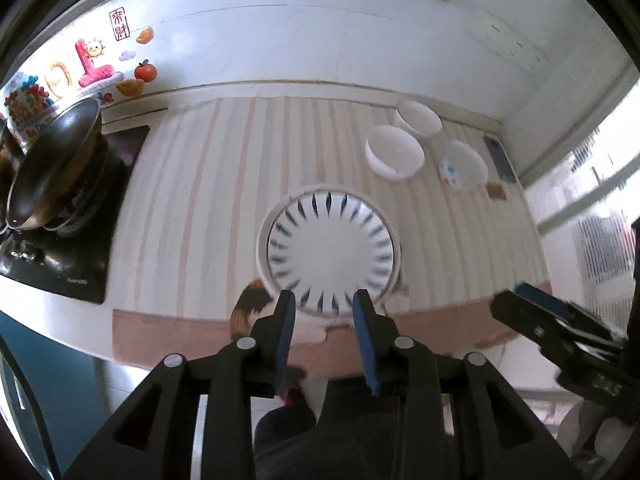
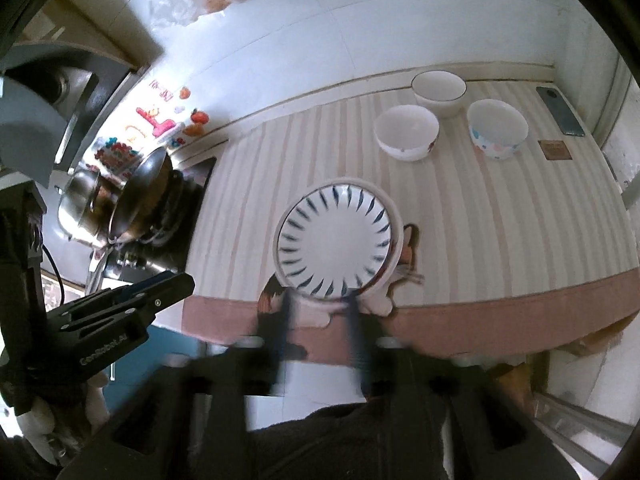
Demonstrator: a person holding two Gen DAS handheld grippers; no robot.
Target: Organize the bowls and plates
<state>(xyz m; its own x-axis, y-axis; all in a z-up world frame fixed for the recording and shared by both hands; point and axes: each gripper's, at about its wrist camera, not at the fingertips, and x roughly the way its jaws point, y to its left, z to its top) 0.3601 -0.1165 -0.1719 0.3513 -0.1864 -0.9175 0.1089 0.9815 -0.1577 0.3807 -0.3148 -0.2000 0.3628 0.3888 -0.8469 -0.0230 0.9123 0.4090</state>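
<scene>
Below, right hand-held gripper (image 2: 320, 304) motion-blurred; lower plate (image 2: 394, 216) mostly hidden.

A white tiled wall (image 2: 360, 20) with bright stickers (image 1: 96, 64) backs a counter under a striped cloth (image 2: 500, 220), beside a black hob (image 1: 60, 248) and daylit window (image 1: 592, 184)
</scene>
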